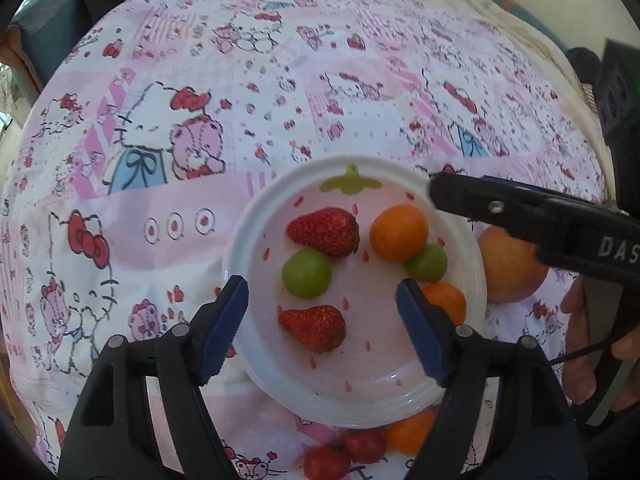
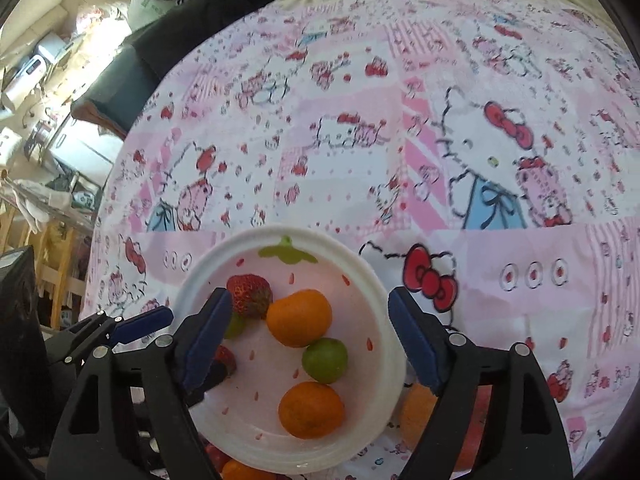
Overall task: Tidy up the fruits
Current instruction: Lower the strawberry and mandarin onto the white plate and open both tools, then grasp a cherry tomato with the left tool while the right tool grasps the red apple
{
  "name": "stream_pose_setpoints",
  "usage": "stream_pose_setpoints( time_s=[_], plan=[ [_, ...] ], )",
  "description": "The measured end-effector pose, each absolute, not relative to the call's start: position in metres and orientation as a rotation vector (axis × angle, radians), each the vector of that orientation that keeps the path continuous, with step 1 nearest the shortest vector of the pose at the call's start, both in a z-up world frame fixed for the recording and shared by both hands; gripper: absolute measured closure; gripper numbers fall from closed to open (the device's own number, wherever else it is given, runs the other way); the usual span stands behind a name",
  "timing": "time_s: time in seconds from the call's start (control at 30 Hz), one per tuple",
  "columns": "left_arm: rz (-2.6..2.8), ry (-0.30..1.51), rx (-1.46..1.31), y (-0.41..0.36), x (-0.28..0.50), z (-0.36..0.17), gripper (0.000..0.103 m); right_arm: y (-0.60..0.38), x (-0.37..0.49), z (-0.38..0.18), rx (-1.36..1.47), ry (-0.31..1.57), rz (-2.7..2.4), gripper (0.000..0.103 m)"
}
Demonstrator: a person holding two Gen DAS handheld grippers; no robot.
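Left gripper [image 1: 322,322] and right gripper [image 2: 310,338]: spread wide, empty, above round white strawberry-print plastic plate [image 1: 256,216] of fruit.

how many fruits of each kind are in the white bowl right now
In the white bowl, left wrist view:
strawberries: 2
green grapes: 2
small oranges: 2
total: 6

Fruit on the cloth outside the bowl is not counted.
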State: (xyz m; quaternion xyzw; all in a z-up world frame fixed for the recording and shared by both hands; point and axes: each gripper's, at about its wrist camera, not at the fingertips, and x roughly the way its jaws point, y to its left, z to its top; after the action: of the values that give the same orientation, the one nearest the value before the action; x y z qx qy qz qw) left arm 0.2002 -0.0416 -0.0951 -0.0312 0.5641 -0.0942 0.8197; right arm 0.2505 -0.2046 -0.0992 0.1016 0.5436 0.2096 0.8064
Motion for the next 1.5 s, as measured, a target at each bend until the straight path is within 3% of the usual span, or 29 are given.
stream_pose_setpoints(
  time_s=[0.5,0.87,1.0,1.27,1.37,1.5],
  plan=[
    [-0.083,1.154,-0.073,-0.009,0.174,-0.067,0.029,-0.238,0.219,-0.049,0.287,1.073,0.405,0.019],
    [-0.098,1.295,0.013,0.002,0.129,-0.079,0.029,-0.264,0.164,-0.047,0.294,1.102,0.34,0.019],
    [-0.157,1.335,0.1,-0.01,0.113,-0.09,0.04,-0.276,0.146,-0.048,0.335,1.121,0.319,0.019],
    [-0.322,1.43,0.199,-0.041,0.091,-0.115,0.04,-0.297,0.123,-0.057,0.351,1.145,0.275,0.019],
    [-0.328,1.451,0.242,-0.052,0.089,-0.126,0.053,-0.301,0.122,-0.059,0.359,1.149,0.272,0.019],
    [-0.345,1.435,0.28,-0.059,0.091,-0.134,0.055,-0.302,0.124,-0.06,0.36,1.158,0.272,0.019]
  ],
)
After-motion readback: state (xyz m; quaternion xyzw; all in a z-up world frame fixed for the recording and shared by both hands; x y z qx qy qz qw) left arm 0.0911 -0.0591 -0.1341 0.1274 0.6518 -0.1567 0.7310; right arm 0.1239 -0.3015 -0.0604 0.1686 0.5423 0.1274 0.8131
